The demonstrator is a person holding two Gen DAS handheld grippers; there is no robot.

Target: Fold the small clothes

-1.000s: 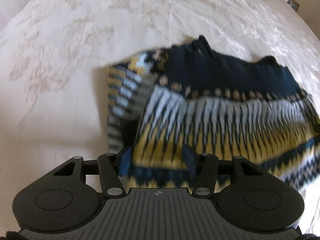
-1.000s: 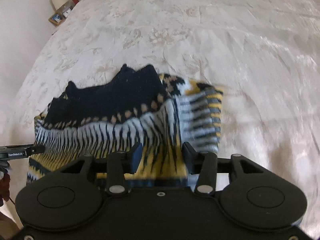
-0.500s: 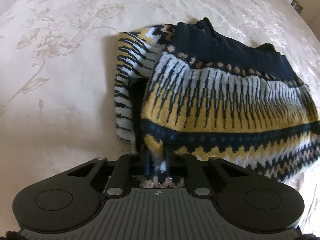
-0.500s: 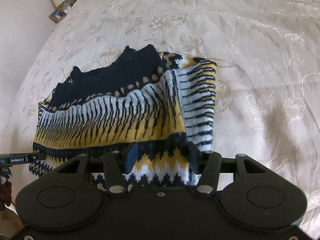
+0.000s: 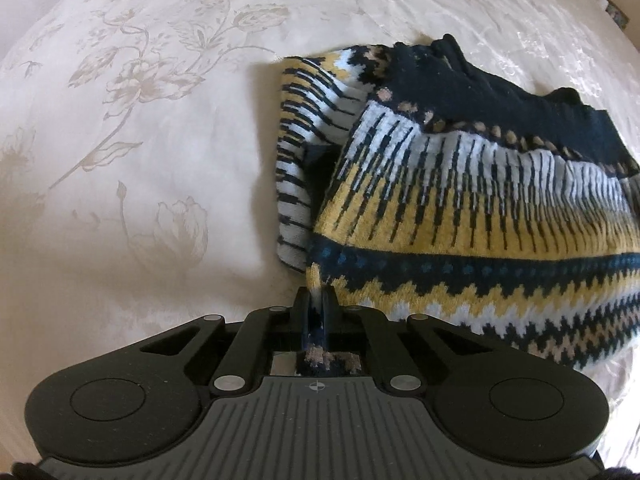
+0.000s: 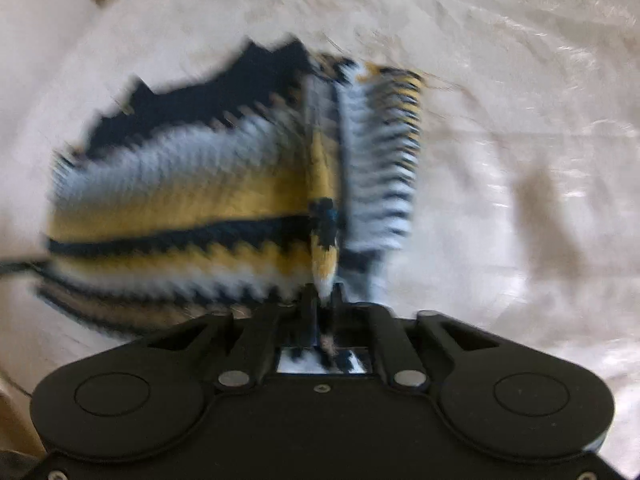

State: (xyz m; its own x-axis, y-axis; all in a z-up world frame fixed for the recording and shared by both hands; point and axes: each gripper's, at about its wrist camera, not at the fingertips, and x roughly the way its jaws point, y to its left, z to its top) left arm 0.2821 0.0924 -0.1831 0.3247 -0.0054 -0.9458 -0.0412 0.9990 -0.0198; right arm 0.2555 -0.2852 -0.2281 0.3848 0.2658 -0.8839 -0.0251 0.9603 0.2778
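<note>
Both the left gripper and right gripper are clamped on the patterned sweater's hem corners on the bedspread, sleeves already tucked in, crosswise fold not yet made.

Bed with cream floral-embossed cover fills both views. Sweater lies on it, from center toward 3 o'clock in left view, center toward 9 o'clock in right view, navy top edge toward 12. Right view blurred.

Patterned knit sweater (hem pinched)
</note>
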